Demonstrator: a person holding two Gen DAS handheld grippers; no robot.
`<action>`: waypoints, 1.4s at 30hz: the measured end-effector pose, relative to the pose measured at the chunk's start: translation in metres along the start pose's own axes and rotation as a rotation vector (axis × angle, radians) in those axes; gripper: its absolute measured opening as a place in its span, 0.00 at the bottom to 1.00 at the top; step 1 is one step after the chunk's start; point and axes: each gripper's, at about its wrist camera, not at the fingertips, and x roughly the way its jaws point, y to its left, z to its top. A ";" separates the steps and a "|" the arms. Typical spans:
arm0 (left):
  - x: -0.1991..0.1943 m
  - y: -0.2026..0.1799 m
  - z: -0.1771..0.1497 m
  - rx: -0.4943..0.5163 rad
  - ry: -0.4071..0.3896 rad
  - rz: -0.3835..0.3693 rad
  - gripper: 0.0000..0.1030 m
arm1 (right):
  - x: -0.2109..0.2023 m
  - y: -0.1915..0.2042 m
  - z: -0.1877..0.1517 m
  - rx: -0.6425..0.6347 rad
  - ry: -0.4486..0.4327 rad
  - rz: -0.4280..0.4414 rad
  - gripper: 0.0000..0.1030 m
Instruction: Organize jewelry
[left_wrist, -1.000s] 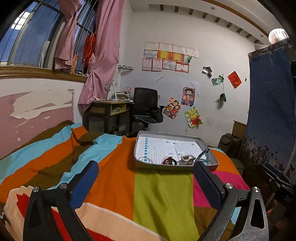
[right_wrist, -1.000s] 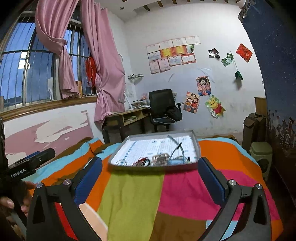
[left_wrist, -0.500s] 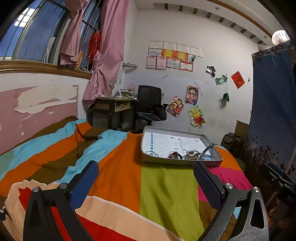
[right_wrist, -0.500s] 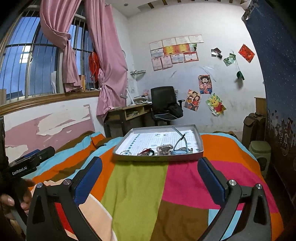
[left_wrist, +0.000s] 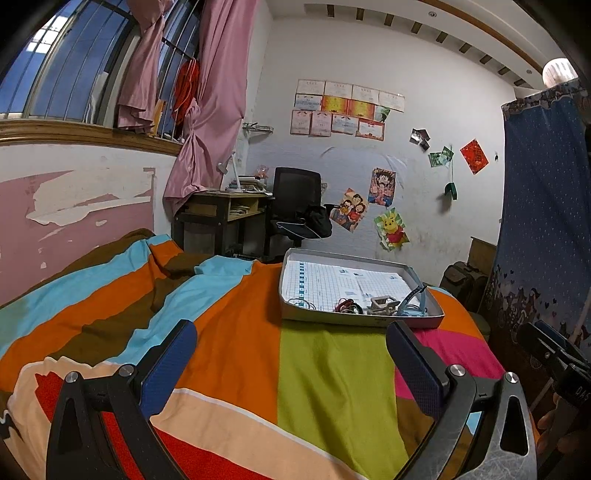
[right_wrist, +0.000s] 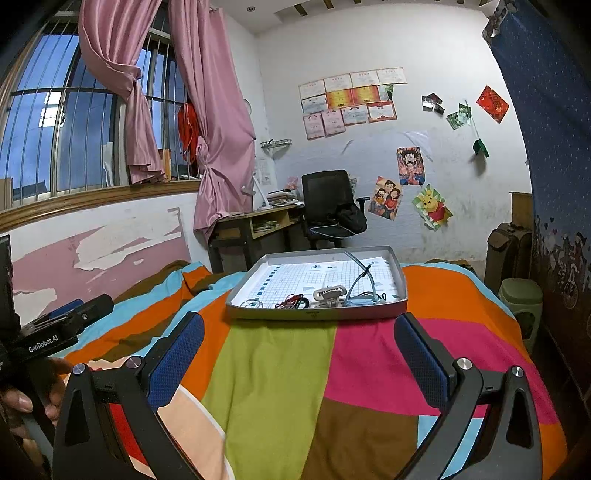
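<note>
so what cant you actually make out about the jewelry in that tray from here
- Jewelry pieces: too small in both wrist views to name type or count.
- Their near edges: the tray front wall hides them in both views.
- Print on the tray's grid paper liner: too small to read.
- Whether the pieces are tangled or only touching: cannot tell.

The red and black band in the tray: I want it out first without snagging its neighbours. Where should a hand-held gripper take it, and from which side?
Probably from above. The red and black band lies flat near the tray's front wall, which blocks a low approach. Pinch the loop's left arc, away from the metal clasp piece on its right.
</note>
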 end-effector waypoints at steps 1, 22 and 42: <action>0.000 0.000 0.000 0.002 -0.001 0.000 1.00 | 0.001 0.000 0.001 -0.001 0.000 0.000 0.98; 0.004 -0.012 -0.004 0.016 0.006 -0.010 1.00 | 0.001 0.005 0.000 0.010 0.003 0.005 0.98; 0.000 -0.016 -0.013 0.044 -0.008 0.025 1.00 | 0.005 0.014 -0.002 0.032 0.010 0.006 0.98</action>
